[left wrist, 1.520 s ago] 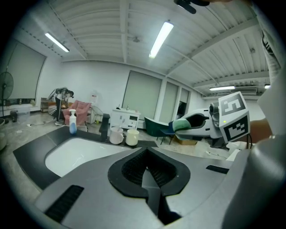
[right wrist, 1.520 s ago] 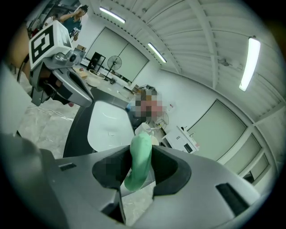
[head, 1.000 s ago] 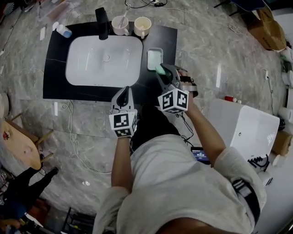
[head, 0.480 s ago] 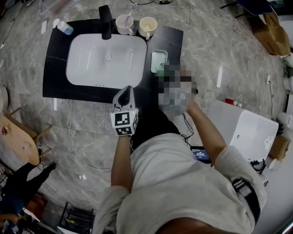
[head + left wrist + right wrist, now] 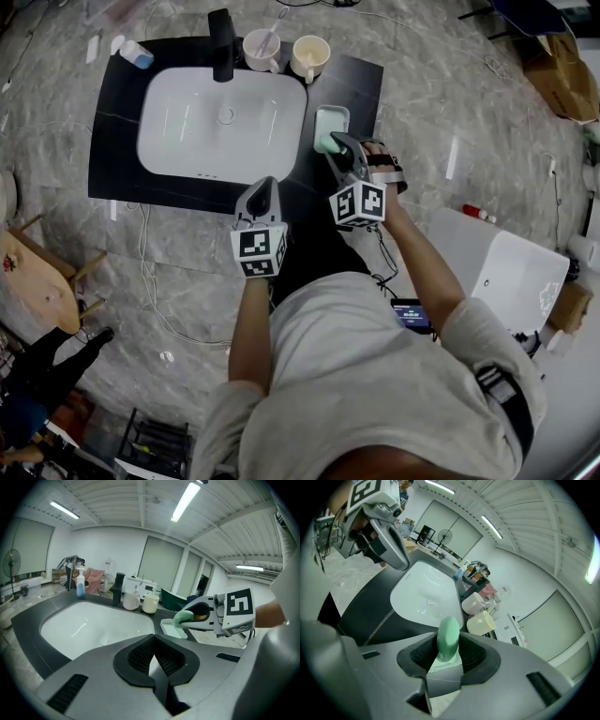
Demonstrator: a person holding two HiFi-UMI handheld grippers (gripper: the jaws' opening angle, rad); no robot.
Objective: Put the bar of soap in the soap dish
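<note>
Right claw (image 5: 449,654) has dropped lower, pinching the pale green oval soap bar (image 5: 448,637) just over the white rectangular soap dish (image 5: 334,116) beneath its tips (release likely next). Left claw (image 5: 154,654) pressed together, empty.

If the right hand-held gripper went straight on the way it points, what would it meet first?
Most likely the pale green rectangular soap dish. The right hand-held gripper, shut on the green bar of soap, points down at it. The soap would touch first, though the gap is hard to judge.
</note>
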